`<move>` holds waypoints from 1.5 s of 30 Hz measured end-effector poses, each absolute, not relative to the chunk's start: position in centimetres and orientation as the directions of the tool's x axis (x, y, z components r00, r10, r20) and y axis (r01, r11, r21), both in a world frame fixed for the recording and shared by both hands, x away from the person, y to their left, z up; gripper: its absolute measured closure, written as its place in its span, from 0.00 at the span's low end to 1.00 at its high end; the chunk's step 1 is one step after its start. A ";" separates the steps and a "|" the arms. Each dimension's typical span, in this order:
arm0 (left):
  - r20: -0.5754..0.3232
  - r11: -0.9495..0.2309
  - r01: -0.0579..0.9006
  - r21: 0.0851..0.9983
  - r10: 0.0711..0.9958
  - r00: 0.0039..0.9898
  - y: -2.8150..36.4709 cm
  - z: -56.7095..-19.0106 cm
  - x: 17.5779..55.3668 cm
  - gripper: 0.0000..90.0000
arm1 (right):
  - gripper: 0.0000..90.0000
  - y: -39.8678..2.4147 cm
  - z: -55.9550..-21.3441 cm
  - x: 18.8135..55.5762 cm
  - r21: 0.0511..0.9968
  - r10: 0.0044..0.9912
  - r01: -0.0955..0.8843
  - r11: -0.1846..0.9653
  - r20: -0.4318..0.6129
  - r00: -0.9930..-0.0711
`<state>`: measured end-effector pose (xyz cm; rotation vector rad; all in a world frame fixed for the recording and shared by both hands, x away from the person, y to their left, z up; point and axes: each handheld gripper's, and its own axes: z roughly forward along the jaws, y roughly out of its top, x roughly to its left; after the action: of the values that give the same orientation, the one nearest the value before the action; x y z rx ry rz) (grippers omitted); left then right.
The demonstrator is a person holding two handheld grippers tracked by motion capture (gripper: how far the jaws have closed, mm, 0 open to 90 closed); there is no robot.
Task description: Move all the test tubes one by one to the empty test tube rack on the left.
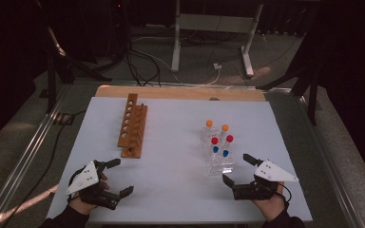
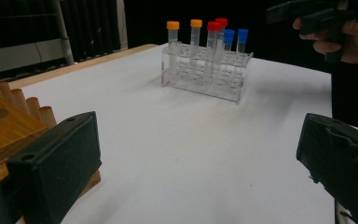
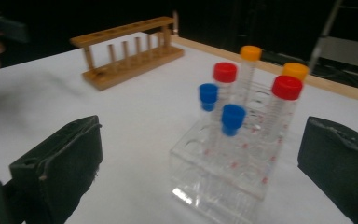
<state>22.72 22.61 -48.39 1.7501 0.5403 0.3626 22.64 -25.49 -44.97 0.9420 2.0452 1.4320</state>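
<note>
A clear plastic rack [image 1: 220, 161] [image 2: 205, 70] [image 3: 223, 177] stands right of centre on the white table [image 1: 171, 142]. It holds capped tubes: two orange [image 1: 209, 123] [image 3: 251, 52], two red [image 1: 215, 140] [image 3: 225, 72] and two blue [image 1: 216, 149] [image 3: 233, 119]. An empty wooden tube rack [image 1: 133, 124] [image 2: 4, 121] [image 3: 130, 51] lies at the left. My left gripper [image 1: 118, 177] [image 2: 196, 154] is open near the front left edge, just below the wooden rack. Close to the clear rack's near right corner, my right gripper [image 1: 237, 170] [image 3: 200, 149] is open and empty.
A wooden board edge [image 1: 180, 92] runs along the table's far side. Beyond it stand a white table frame [image 1: 214, 33], cables [image 1: 142, 61] on the floor and dark stands at both sides. A metal rail [image 1: 28, 142] runs left of the table.
</note>
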 end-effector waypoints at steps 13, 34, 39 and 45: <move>-0.045 -0.178 0.164 0.970 0.534 0.844 22.6 -48.4 22.7 0.01 | 0.18 -25.4 -45.1 25.4 0.924 0.777 0.335 0.186 0.071 -0.625; -0.052 -0.172 0.168 0.971 0.531 0.846 22.7 -48.3 22.6 0.01 | 0.59 -24.6 -47.2 27.0 0.861 0.791 0.447 0.242 0.091 -0.605; -0.050 -0.173 0.166 0.971 0.531 0.846 22.7 -48.3 22.6 0.01 | 0.70 -24.7 -47.3 27.2 0.859 0.789 0.455 0.235 0.105 -0.605; -0.050 -0.175 0.167 0.970 0.529 0.847 22.7 -48.4 22.7 0.01 | 0.82 -24.7 -47.4 27.3 0.856 0.780 0.459 0.239 0.112 -0.615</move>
<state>22.66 22.66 -48.36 1.7429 0.5374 0.3507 27.34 -24.74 -47.43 1.1445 2.1795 1.3245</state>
